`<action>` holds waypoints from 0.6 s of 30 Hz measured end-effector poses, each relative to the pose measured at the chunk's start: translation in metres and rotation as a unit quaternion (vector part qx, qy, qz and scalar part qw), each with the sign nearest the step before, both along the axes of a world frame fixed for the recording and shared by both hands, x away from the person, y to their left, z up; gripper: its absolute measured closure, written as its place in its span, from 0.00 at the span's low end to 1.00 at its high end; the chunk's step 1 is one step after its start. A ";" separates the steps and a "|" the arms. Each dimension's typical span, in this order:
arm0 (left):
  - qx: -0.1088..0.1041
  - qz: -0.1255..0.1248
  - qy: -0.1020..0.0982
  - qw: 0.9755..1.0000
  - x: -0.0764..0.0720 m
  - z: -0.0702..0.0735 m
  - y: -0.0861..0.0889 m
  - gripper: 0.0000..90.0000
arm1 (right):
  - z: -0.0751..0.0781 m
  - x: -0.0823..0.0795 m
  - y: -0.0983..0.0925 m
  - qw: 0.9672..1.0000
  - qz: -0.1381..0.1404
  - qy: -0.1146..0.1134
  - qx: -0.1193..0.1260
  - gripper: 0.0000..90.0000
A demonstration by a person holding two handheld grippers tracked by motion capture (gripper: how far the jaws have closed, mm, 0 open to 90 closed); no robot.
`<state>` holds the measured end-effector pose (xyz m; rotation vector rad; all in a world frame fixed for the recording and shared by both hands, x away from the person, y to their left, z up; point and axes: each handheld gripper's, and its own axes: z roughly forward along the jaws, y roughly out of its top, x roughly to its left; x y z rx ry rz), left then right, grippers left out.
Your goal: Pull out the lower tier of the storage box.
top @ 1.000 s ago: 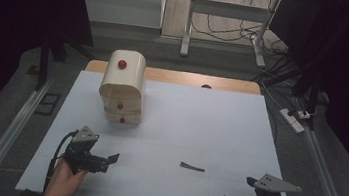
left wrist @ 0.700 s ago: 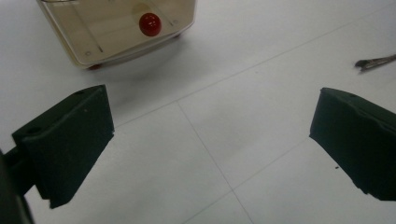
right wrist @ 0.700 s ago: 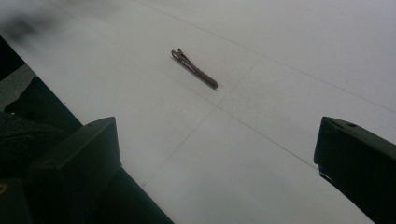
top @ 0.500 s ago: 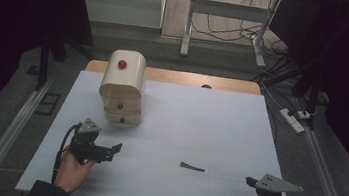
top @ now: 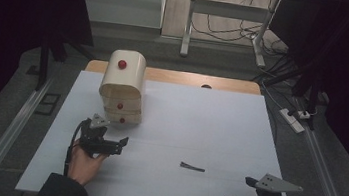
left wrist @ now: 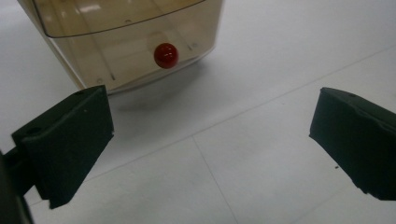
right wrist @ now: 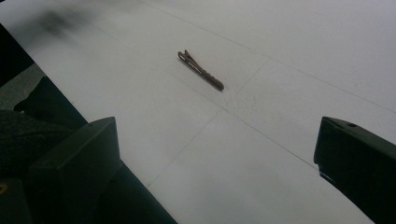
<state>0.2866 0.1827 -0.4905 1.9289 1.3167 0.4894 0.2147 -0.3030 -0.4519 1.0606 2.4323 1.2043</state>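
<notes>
A small beige drawer cabinet point(top: 122, 89) with red knobs stands at the back left of the white table point(top: 209, 122). Its lowest drawer's red knob point(left wrist: 166, 55) is straight ahead in the left gripper view. My left gripper point(top: 115, 143) point(left wrist: 210, 140) hovers open just in front of the cabinet, with nothing between its jaws. A thin dark clip point(top: 192, 167) point(right wrist: 201, 71) lies flat on the table near the front centre. At the front right edge, my right gripper point(top: 240, 193) point(right wrist: 215, 163) is open and empty, pointing towards the clip from some distance.
A wooden strip point(top: 180, 77) borders the table's far side. On the floor to the right lies a white power strip point(top: 293, 120) with cables. A metal rail point(top: 12, 133) runs along the left side.
My left gripper has moved forward, closer to the drawer cabinet. The right gripper has hardly moved.
</notes>
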 end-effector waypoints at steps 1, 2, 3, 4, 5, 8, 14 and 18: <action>0.000 0.003 0.002 1.000 0.002 -0.001 -0.001 0.00 | 0.000 0.000 0.000 1.000 0.000 0.000 0.000 0.00; -0.001 0.006 0.002 1.000 0.003 -0.002 -0.001 0.00 | 0.000 0.000 0.000 1.000 0.001 0.000 0.000 0.00; -0.001 0.010 0.003 1.000 0.004 -0.002 -0.001 0.00 | 0.000 0.000 0.000 1.000 0.002 -0.001 0.000 0.00; -0.003 0.014 0.004 1.000 0.006 -0.003 -0.002 0.00 | 0.000 0.000 0.000 1.000 0.002 -0.001 0.001 0.00; -0.006 0.016 0.004 1.000 0.007 -0.004 -0.002 0.00 | 0.000 0.000 0.000 1.000 0.001 -0.001 0.001 0.00; -0.011 0.020 0.006 1.000 0.010 -0.006 -0.004 0.00 | 0.000 0.000 0.000 1.000 0.005 -0.001 0.001 0.00; -0.001 0.035 0.003 0.999 0.015 -0.011 -0.011 0.00 | 0.000 0.001 0.001 1.000 0.006 -0.002 -0.001 0.00; -0.002 0.060 0.001 0.998 0.019 -0.017 -0.014 0.00 | 0.000 0.001 0.001 1.000 0.008 -0.002 -0.001 0.00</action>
